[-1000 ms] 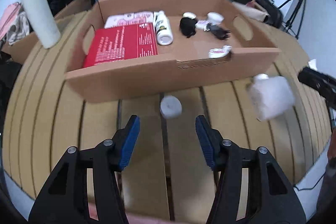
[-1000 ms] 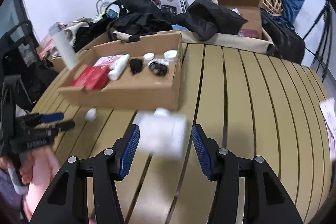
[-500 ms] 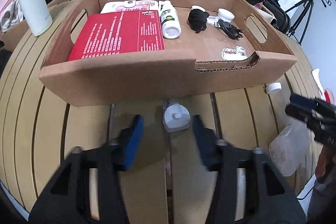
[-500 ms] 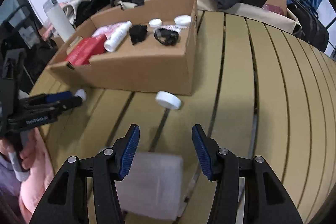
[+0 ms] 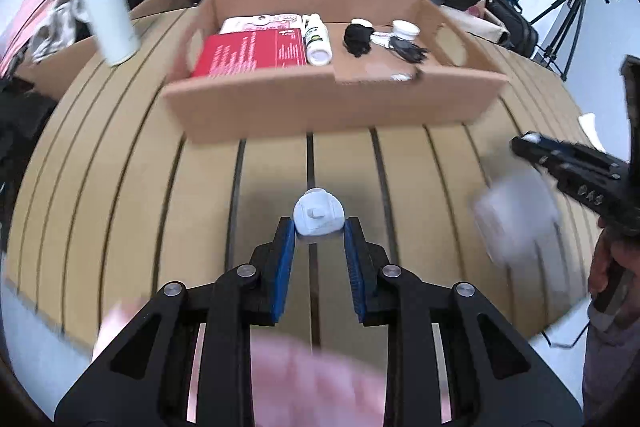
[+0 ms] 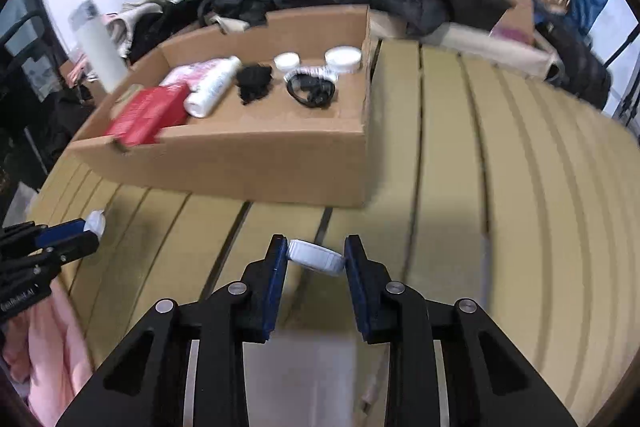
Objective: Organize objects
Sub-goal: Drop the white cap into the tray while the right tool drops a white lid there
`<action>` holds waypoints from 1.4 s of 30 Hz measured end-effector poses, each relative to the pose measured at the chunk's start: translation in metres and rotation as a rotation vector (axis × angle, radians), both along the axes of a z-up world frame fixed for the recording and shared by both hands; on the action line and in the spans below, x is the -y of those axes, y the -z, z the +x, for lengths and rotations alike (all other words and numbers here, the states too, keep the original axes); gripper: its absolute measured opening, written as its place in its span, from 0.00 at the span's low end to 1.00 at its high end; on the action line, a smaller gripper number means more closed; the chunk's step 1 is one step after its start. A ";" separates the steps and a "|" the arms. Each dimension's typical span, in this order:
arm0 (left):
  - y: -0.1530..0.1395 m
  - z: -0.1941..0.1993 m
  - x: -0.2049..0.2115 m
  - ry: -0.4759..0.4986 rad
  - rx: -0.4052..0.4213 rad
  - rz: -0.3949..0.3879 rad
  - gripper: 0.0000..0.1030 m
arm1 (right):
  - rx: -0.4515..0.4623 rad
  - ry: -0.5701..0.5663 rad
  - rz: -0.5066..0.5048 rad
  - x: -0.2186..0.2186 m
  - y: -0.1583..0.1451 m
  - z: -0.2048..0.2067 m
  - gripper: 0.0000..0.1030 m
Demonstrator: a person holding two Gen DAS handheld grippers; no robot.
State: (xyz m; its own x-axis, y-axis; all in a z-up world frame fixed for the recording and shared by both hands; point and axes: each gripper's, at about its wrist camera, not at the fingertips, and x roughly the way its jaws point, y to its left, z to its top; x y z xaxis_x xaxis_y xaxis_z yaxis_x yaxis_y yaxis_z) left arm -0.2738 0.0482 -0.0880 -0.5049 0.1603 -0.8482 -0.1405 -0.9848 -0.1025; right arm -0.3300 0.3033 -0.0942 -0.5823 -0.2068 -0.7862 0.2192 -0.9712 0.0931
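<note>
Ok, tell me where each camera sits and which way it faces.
Left wrist: on the left gripper, facing the cardboard box; its fingers pinch a small white bottle; right gripper at right.
Right wrist: on the right gripper, facing the box from its right; fingers around a white cap.
Shared: box, both grippers, slatted table.

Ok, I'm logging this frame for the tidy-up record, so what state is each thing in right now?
Left gripper: shut on the small white flip-top cap.
Right gripper: shut on the round white ribbed screw lid, tilted.
Open brown cardboard box: open-topped, on the slatted table.
White squeeze bottle: lying inside the box.
Flat red carton: lying in the box.
</note>
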 end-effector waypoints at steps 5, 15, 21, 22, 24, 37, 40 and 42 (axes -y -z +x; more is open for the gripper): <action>-0.023 0.076 0.000 0.019 -0.007 0.092 0.21 | -0.052 -0.037 -0.074 -0.005 -0.043 0.099 0.31; -0.053 0.083 -0.011 0.050 -0.094 0.078 0.21 | -0.075 -0.114 -0.103 0.017 -0.056 0.144 0.31; -0.076 0.000 -0.002 0.085 -0.112 0.152 0.21 | -0.115 -0.159 -0.177 0.022 -0.085 0.081 0.31; -0.076 -0.024 -0.001 0.105 -0.083 0.200 0.21 | -0.110 -0.162 -0.192 0.023 -0.089 0.064 0.31; -0.073 -0.065 -0.002 0.095 -0.038 0.236 0.21 | -0.073 -0.179 -0.234 0.028 -0.093 0.011 0.31; 0.006 -0.201 -0.027 0.092 0.093 0.149 0.30 | 0.275 -0.001 -0.136 0.060 0.008 -0.205 0.38; 0.000 -0.194 -0.027 0.110 0.058 0.127 0.53 | 0.255 -0.031 -0.173 0.064 0.005 -0.204 0.71; -0.009 -0.188 -0.022 0.103 0.035 0.117 0.54 | 0.226 -0.021 -0.153 0.065 -0.004 -0.200 0.72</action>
